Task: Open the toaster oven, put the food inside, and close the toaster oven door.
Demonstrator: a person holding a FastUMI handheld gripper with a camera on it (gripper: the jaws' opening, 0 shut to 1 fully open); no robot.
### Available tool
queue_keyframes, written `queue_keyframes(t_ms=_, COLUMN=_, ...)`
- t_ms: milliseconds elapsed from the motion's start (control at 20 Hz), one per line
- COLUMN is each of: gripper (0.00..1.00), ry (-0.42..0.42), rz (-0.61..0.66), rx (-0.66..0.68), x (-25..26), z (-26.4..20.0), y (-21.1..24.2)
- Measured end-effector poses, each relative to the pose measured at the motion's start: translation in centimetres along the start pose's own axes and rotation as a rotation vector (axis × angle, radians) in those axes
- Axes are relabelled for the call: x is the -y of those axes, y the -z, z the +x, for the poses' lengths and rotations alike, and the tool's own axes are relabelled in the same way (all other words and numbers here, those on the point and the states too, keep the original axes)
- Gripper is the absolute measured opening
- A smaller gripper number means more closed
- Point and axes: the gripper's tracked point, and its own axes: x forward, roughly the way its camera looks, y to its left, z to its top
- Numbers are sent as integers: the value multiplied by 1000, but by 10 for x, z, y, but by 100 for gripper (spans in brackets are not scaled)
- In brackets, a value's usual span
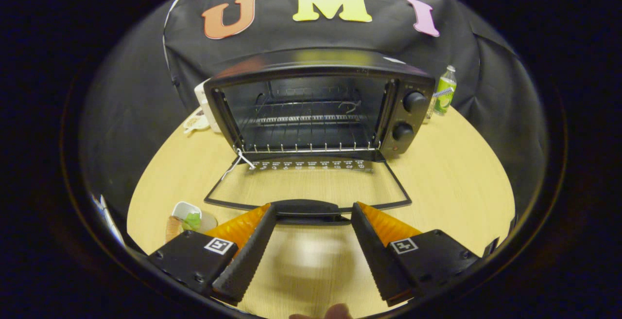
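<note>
The black toaster oven (410,115) stands at the back of the round wooden table (452,183). Its glass door (311,185) is folded down flat toward me, and the cavity with its wire rack (306,119) holds nothing. My gripper (313,207) is open, one fingertip at each end of the door handle (308,210); I cannot tell whether they touch it. The food lies beside the left finger: a small white dish (186,209) with something green (193,221) and a brown piece (172,227), partly hidden by the finger.
A green bottle (444,93) stands at the oven's right rear corner. A white object (204,107) sits behind the oven's left side, with a small plate (194,123) in front of it. Bare tabletop lies to the right of the door. A fingertip of the person's hand (335,311) shows below the fingers.
</note>
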Motion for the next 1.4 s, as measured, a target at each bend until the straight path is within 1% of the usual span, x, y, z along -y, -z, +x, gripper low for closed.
queue_keyframes(t_ms=200, gripper=100, ry=-18, rz=-24, rx=45, x=0, z=-20, y=-17)
queue_keyframes(t_ms=450, gripper=100, ry=-52, rz=-15, rx=86, x=12, z=-63, y=-43)
queue_keyframes(t_ms=550, gripper=100, ry=-82, rz=-10, rx=99, x=17, z=-82, y=-52)
queue_keyframes(t_ms=850, gripper=99, ry=-224, rz=-22, rx=104, x=17, z=-132, y=-78)
queue_keyframes(t_ms=1050, gripper=100, ry=-370, rz=-3, rx=61, x=-4, z=-158, y=-77)
queue_keyframes(t_ms=1150, gripper=100, ry=-445, rz=3, rx=12, x=-25, z=-154, y=-67)
queue_keyframes(t_ms=1300, gripper=100, ry=-525, rz=21, rx=-74, x=-48, z=-148, y=-43)
queue_keyframes(t_ms=1400, gripper=100, ry=-599, rz=57, rx=-146, x=-70, z=-140, y=-27)
